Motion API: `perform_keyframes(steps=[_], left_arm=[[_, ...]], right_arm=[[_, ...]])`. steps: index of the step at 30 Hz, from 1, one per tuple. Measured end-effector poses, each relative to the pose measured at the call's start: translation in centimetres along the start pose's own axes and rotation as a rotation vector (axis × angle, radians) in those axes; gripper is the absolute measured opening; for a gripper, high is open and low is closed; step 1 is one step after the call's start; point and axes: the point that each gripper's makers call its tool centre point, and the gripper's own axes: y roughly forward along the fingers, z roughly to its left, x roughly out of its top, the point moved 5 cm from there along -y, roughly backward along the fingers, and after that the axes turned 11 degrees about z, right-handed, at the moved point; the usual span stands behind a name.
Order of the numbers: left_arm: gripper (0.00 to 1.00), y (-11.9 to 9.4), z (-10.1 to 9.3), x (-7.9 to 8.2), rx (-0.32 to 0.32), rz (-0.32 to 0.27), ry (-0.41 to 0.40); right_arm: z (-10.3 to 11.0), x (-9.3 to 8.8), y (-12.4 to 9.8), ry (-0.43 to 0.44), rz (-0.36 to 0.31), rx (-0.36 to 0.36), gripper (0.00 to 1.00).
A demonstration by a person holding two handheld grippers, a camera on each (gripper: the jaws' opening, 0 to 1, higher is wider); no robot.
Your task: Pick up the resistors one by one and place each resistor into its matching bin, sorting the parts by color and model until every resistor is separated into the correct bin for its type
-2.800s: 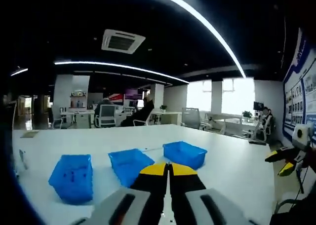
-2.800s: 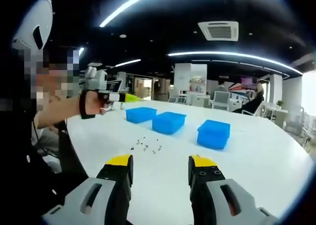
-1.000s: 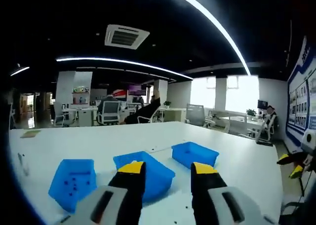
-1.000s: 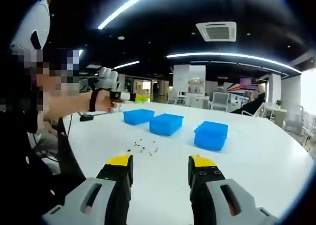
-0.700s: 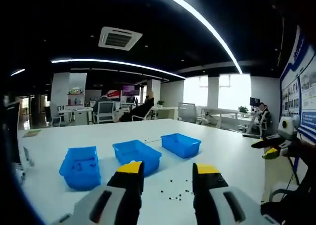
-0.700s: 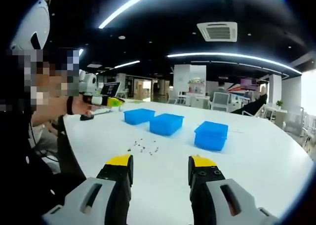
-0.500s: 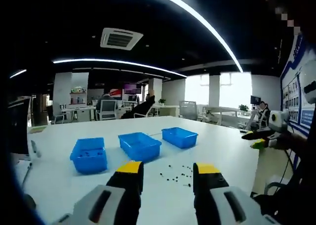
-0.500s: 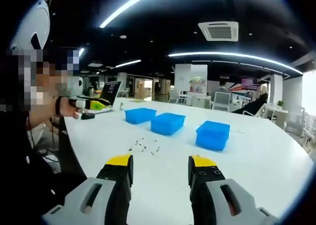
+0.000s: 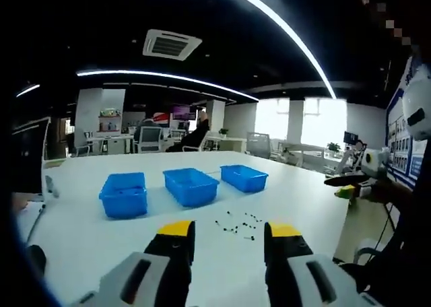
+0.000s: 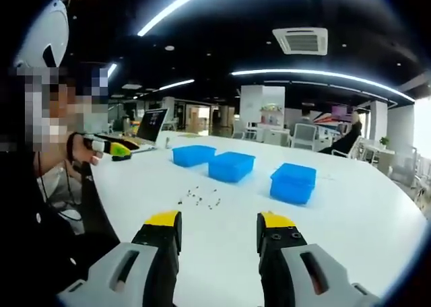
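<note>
Three blue bins stand in a row on the white table point(image 9: 87, 233): a left bin point(image 9: 124, 194), a middle bin point(image 9: 191, 186) and a right bin point(image 9: 244, 178). Several small dark resistors point(image 9: 237, 224) lie scattered in front of them. My left gripper point(image 9: 224, 233) hangs open above the table's near part, holding nothing. In the right gripper view the resistors point(image 10: 200, 199) lie ahead, with the bins point(image 10: 231, 166) behind them. My right gripper point(image 10: 219, 225) is open and empty too. The left gripper point(image 10: 116, 147) shows at the left there, in the person's hand.
The right gripper point(image 9: 350, 183) shows at the right edge of the left gripper view. A laptop point(image 10: 151, 126) stands at the table's far left corner. Office desks and chairs point(image 9: 151, 139) fill the room behind. A dark object point(image 9: 35, 258) lies near the table's edge.
My left gripper opened from shut and drew back from above the bins, so the bins and resistors now lie farther ahead. The right gripper stayed almost still and open.
</note>
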Motion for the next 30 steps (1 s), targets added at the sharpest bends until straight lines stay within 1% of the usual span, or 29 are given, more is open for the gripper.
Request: perform_keyframes(steps=[3, 5, 6, 7, 8, 9, 10, 11, 12, 14, 15, 17, 18, 19, 20, 21, 24, 25, 26, 27, 28, 29, 30], left_arm=[[0.43, 0.8, -0.1, 0.3, -0.021, 0.012, -0.024], [0.43, 1.6, 0.2, 0.4, -0.014, 0.050, -0.045], [0.43, 2.0, 0.4, 0.5, -0.011, 0.067, -0.066], [0.43, 2.4, 0.5, 0.6, -0.010, 0.092, -0.105], [0.45, 2.8, 0.6, 0.9, -0.016, 0.094, -0.111], [0.46, 3.3, 0.8, 1.0, -0.015, 0.113, -0.133], [0.47, 3.7, 1.1, 1.0, -0.003, 0.152, -0.152], [0.47, 4.2, 1.3, 1.1, 0.010, 0.175, -0.160], [0.47, 4.7, 1.7, 1.0, 0.031, 0.219, -0.164], [0.46, 5.6, 2.0, 1.1, 0.053, 0.279, -0.129], [0.45, 6.5, 2.3, 1.1, 0.069, 0.317, -0.133], [0.42, 7.9, 2.3, 1.0, 0.059, 0.395, -0.171], [0.41, 8.6, 2.3, 1.0, 0.040, 0.428, -0.170], [0.41, 9.3, 2.2, 1.2, 0.031, 0.447, -0.186], [0.40, 10.0, 2.3, 1.5, 0.035, 0.462, -0.190], [0.40, 10.7, 2.3, 1.7, 0.035, 0.480, -0.185], [0.38, 12.7, 2.6, 2.4, 0.068, 0.543, -0.186], [0.37, 13.2, 2.6, 2.4, 0.075, 0.583, -0.186], [0.35, 13.8, 2.5, 2.5, 0.081, 0.611, -0.174], [0.34, 14.3, 2.3, 2.6, 0.078, 0.646, -0.172], [0.34, 14.8, 2.0, 2.7, 0.072, 0.654, -0.167], [0.33, 15.2, 1.8, 2.8, 0.079, 0.683, -0.166], [0.32, 15.7, 1.5, 2.7, 0.081, 0.734, -0.128]], right_arm=[[0.1, -0.2, -0.1, -0.002, 0.011, 0.003, 0.46], [0.1, -0.4, -0.1, -0.006, 0.018, 0.006, 0.46], [0.2, -0.4, -0.1, -0.008, 0.022, 0.008, 0.46], [0.2, -0.4, -0.1, -0.014, 0.029, 0.007, 0.46], [0.3, -0.5, -0.1, -0.023, 0.037, 0.002, 0.46], [0.4, -0.5, -0.1, -0.037, 0.041, -0.002, 0.46], [0.5, -0.4, -0.1, -0.047, 0.045, -0.003, 0.46], [0.7, -0.5, 0.0, -0.052, 0.049, 0.000, 0.46], [0.8, -0.5, 0.1, -0.059, 0.052, 0.003, 0.46], [1.0, -0.6, 0.2, -0.075, 0.058, 0.007, 0.46], [1.1, -0.7, 0.3, -0.081, 0.062, 0.008, 0.46], [1.1, -0.8, 0.3, -0.087, 0.064, 0.010, 0.46], [1.2, -0.9, 0.3, -0.087, 0.064, 0.014, 0.46], [1.2, -1.0, 0.3, -0.087, 0.064, 0.017, 0.46], [1.2, -1.1, 0.3, -0.086, 0.064, 0.018, 0.46], [1.1, -1.2, 0.2, -0.086, 0.063, 0.017, 0.46], [0.8, -1.4, 0.1, -0.082, 0.059, 0.012, 0.46], [0.7, -1.4, 0.0, -0.078, 0.058, 0.013, 0.46], [0.6, -1.4, -0.1, -0.078, 0.056, 0.014, 0.46], [0.5, -1.4, -0.1, -0.079, 0.056, 0.014, 0.46], [0.4, -1.4, -0.2, -0.081, 0.056, 0.013, 0.46], [0.1, -1.4, -0.3, -0.081, 0.056, 0.008, 0.46], [0.0, -1.4, -0.4, -0.079, 0.054, 0.006, 0.46]])
